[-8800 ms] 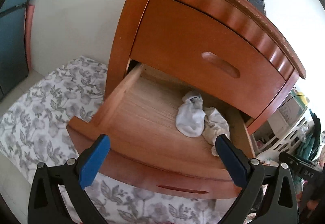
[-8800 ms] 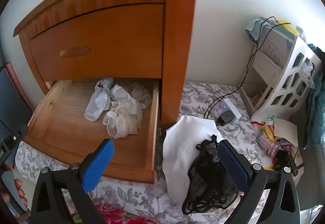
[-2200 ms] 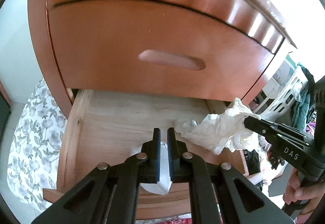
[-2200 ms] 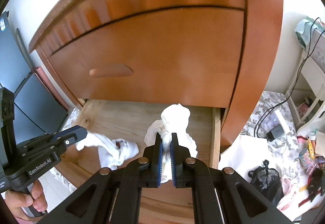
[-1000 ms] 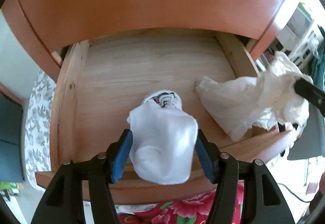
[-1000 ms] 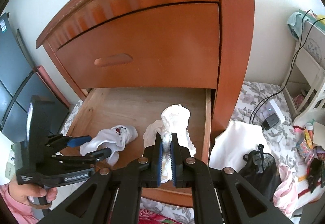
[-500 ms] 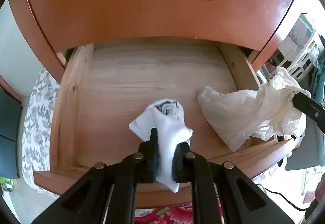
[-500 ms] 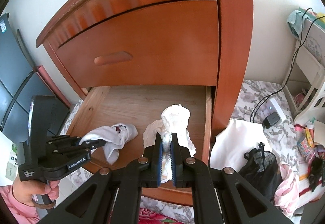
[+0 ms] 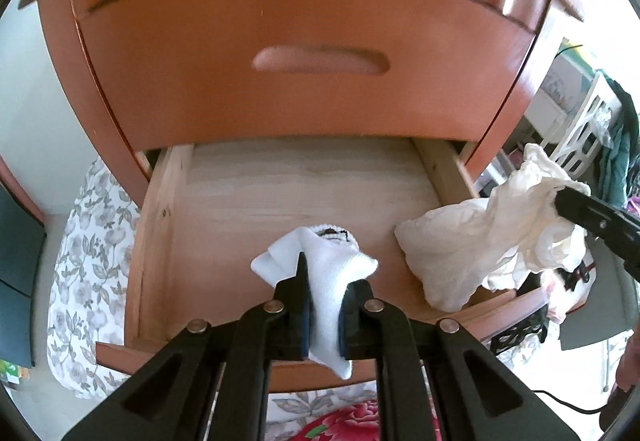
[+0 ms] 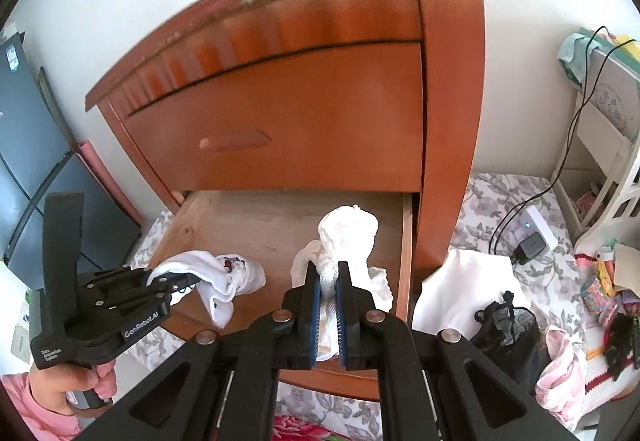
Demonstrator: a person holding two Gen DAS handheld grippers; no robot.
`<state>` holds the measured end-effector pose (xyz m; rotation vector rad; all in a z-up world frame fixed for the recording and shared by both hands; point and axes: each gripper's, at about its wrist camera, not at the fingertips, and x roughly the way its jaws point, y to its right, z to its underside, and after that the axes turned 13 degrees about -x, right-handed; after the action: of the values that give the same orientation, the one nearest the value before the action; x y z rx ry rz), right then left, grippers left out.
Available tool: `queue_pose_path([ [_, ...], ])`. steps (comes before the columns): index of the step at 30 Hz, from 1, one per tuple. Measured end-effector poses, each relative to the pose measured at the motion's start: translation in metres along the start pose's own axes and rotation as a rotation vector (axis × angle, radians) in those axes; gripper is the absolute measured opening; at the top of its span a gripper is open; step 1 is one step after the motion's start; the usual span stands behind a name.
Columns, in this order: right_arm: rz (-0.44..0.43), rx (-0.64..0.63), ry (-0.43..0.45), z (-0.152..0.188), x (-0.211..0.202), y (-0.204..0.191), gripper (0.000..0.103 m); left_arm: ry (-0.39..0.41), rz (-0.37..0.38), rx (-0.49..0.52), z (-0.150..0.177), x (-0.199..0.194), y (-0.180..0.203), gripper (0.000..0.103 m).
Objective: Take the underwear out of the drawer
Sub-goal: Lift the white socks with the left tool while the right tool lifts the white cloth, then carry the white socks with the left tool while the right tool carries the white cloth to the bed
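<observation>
The wooden nightstand's bottom drawer (image 9: 256, 197) (image 10: 248, 217) stands pulled out. My left gripper (image 9: 325, 305) (image 10: 182, 281) is shut on a white garment (image 9: 320, 261) (image 10: 224, 273), holding it just above the drawer's front part. My right gripper (image 10: 327, 281) (image 9: 560, 201) is shut on a crumpled cream-white garment (image 10: 348, 237) (image 9: 472, 237), which hangs above the drawer's right side, over its right wall. The drawer floor behind both garments is bare wood.
The closed upper drawer (image 9: 304, 81) overhangs the open one. On the floral bedding to the right lie a white cloth (image 10: 460, 281), a black lacy garment (image 10: 504, 325), a charger with cable (image 10: 530, 241) and pink items (image 10: 560, 365). A white shelf (image 10: 612, 161) stands at far right.
My left gripper closed on the white garment that lay between its open fingers and has lifted it a little. The right gripper has kept still, holding the cream-white garment.
</observation>
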<state>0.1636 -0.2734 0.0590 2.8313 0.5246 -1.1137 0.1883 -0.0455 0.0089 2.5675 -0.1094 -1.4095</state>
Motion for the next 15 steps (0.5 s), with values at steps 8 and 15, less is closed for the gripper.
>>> queue_pose_path([
  [8, -0.004, 0.011, 0.071, -0.009, -0.035, -0.001, 0.007, 0.059, 0.021, 0.002, -0.005, -0.037, 0.01, 0.01],
  [15, 0.011, 0.016, 0.139, -0.014, -0.08, 0.003, 0.007, 0.095, 0.036, 0.013, -0.007, -0.066, 0.024, 0.01],
])
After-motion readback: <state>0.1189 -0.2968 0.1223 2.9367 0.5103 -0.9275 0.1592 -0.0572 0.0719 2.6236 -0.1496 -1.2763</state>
